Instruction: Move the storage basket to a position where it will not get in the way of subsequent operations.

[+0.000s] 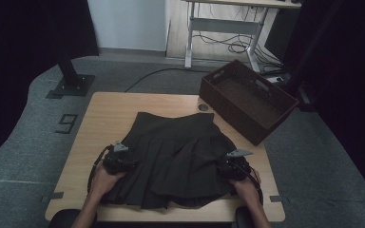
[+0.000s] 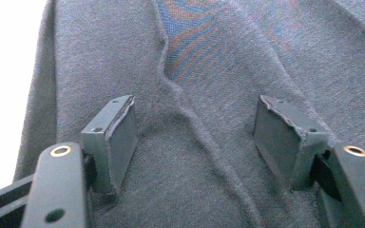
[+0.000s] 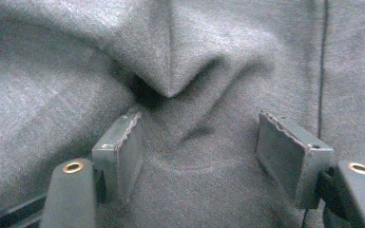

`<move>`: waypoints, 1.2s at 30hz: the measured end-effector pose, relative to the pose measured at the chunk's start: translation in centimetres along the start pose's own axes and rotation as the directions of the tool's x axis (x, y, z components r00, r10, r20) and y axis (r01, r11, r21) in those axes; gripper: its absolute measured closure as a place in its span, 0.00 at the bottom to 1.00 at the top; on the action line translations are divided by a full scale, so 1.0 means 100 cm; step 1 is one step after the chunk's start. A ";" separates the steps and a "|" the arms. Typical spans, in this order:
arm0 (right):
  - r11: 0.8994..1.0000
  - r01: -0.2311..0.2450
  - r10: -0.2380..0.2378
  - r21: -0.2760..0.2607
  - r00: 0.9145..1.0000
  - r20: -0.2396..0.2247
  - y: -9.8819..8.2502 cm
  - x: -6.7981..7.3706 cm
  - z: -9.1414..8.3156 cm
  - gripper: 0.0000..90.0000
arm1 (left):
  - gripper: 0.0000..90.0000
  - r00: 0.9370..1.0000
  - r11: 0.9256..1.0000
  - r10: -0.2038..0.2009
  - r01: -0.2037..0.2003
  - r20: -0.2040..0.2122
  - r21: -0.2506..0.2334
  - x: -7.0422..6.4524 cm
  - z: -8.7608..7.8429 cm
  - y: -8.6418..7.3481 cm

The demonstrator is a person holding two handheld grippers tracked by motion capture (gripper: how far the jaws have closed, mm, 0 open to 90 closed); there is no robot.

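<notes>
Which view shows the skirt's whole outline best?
High view: the dark pleated skirt lies whole on the table, waistband far, hem near. The left gripper view and right gripper view give only close-up fabric between open jaws.

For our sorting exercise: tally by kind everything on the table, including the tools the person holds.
Skirt, dark and pleated: 1
Basket, brown: 1
Grippers, left gripper and right gripper: 2
Small round disc in the tabletop: 1
Total: 5

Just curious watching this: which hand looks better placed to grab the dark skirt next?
Probably right: the right gripper stands open astride a raised fold of the skirt; the left gripper is open over flatter cloth.
</notes>
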State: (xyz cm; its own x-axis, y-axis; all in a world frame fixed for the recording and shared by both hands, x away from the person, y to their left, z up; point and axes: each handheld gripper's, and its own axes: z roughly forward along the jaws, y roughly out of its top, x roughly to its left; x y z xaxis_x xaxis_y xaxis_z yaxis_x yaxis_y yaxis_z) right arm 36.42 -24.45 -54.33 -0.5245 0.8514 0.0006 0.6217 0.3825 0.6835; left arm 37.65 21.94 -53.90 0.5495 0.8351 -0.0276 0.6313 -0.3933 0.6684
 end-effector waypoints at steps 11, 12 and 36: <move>0.999 -0.022 0.022 -0.029 1.000 0.005 0.029 -0.008 0.032 0.31 | 0.35 0.998 0.999 -0.051 0.050 -0.045 -0.012 0.028 0.000 0.000; 0.999 -0.024 0.025 -0.030 1.000 0.008 0.029 -0.007 0.032 0.31 | 0.35 0.998 0.999 -0.051 0.050 -0.046 -0.010 0.027 0.000 0.001; 0.999 0.015 -0.009 0.046 0.991 -0.131 0.033 0.051 -0.010 0.93 | 0.34 0.991 0.994 -0.102 0.099 -0.090 -0.036 0.012 -0.011 -0.016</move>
State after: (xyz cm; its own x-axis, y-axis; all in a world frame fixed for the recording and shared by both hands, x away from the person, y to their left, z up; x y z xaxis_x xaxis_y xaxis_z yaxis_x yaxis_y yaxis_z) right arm 35.24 -19.23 -51.39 -0.6017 0.7936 0.0900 0.6396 0.4113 0.6494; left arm 36.70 24.00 -54.15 0.4306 0.9021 -0.0289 0.6625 -0.2942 0.6889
